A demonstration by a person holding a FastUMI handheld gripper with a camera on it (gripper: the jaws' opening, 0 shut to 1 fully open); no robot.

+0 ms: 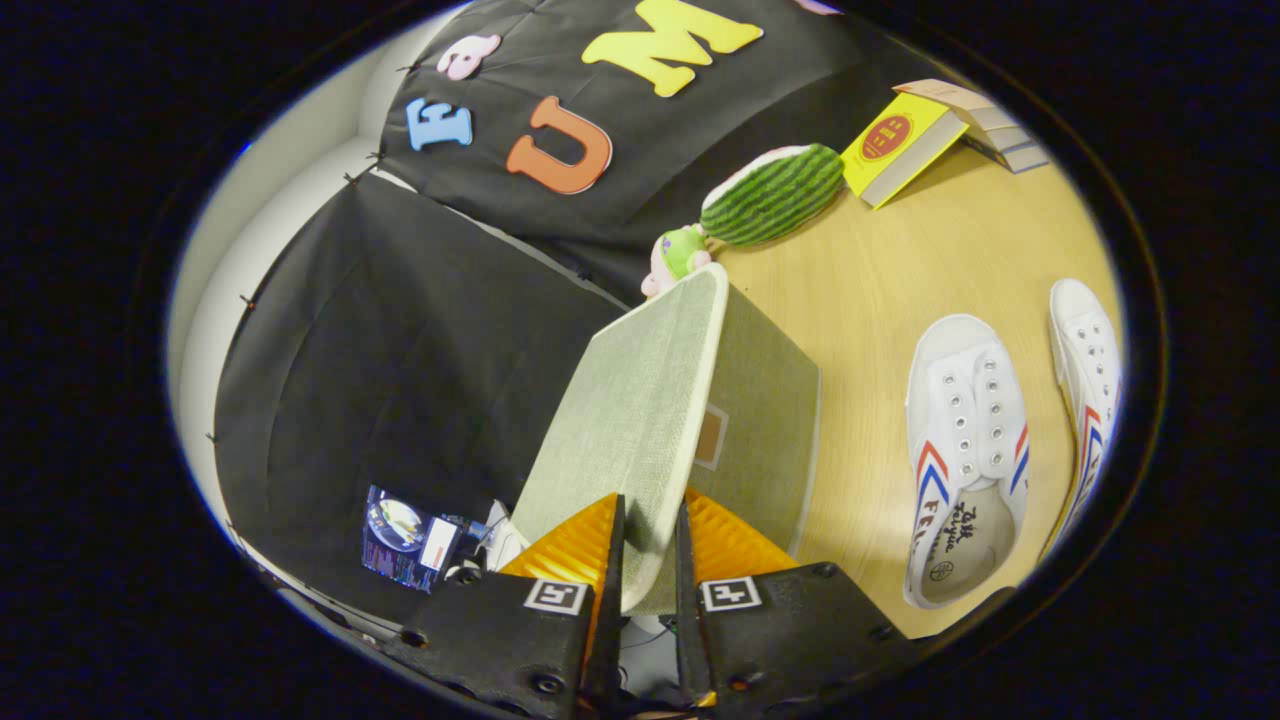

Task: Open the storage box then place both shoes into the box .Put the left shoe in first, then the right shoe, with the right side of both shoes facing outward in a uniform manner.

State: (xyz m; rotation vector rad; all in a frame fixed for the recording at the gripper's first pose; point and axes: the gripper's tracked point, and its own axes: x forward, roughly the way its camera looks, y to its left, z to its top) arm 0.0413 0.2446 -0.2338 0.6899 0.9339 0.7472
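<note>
My gripper is shut on the near edge of the box lid, a green-grey fabric panel with a cream rim that runs forward from between the orange fingers. The lid is lifted off the storage box, whose fabric side with a small brown tag shows just right of the lid. Two white canvas shoes with red and blue stripes lie on the wooden table right of the box: the nearer shoe shows its open top, the farther shoe lies beyond it.
Beyond the box stand a watermelon-patterned plush and a small green-and-pink toy. A yellow book leans on a stack of books at the back of the wooden table. A dark packet lies left of the fingers.
</note>
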